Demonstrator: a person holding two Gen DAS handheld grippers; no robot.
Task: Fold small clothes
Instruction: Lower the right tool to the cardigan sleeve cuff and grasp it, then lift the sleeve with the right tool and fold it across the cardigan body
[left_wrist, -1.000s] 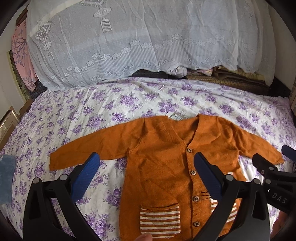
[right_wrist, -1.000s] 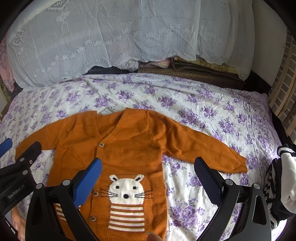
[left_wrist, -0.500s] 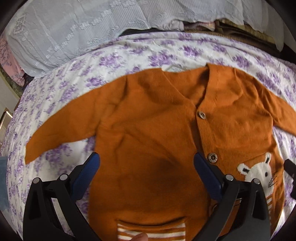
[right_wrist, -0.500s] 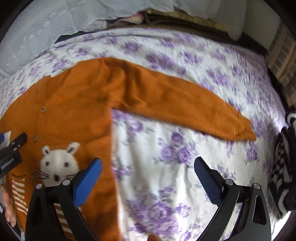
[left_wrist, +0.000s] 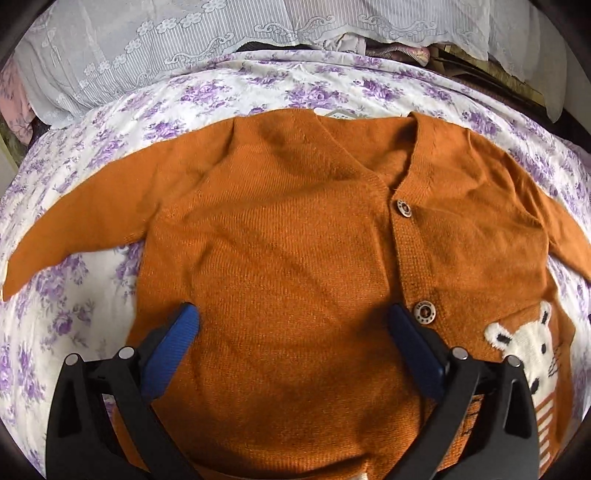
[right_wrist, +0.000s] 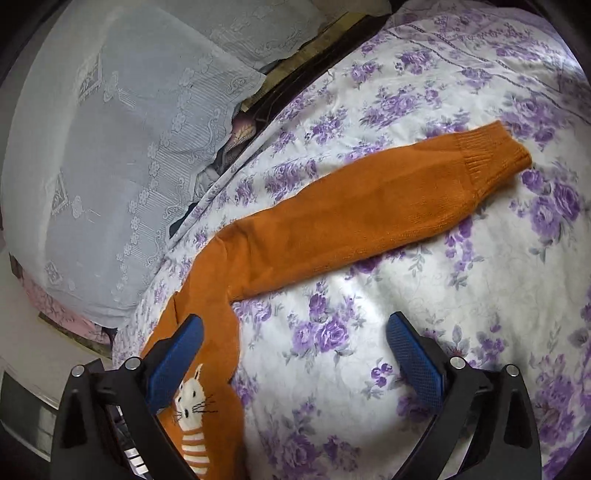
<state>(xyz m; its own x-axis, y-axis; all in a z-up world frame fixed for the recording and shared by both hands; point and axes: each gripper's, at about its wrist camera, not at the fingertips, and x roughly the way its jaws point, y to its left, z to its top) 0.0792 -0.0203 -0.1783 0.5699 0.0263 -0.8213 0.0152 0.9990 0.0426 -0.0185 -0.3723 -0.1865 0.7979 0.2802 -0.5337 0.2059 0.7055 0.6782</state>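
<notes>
An orange knit cardigan (left_wrist: 288, 240) lies flat and face up on the floral bedsheet (left_wrist: 258, 85), both sleeves spread out. It has metal buttons (left_wrist: 403, 208) and a white animal face (left_wrist: 524, 343) at the lower right. My left gripper (left_wrist: 295, 343) hovers open close over the cardigan's left chest, nothing between its blue pads. In the right wrist view the cardigan's right sleeve (right_wrist: 351, 218) stretches to a ribbed cuff (right_wrist: 491, 155). My right gripper (right_wrist: 295, 350) is open over the sheet beside the cardigan's side edge, below the armpit; its left pad (right_wrist: 177, 354) overlaps the orange body.
White lace-covered pillows (right_wrist: 110, 147) line the head of the bed, with dark folded fabrics (left_wrist: 461, 62) stacked behind. Bare floral sheet (right_wrist: 443, 295) surrounds the right sleeve. A pink cloth (left_wrist: 14, 99) shows at the far left edge.
Both grippers have dropped lower and closer to the cardigan. The right one swung to the right and turned toward the right sleeve; the left one moved in over the chest.
</notes>
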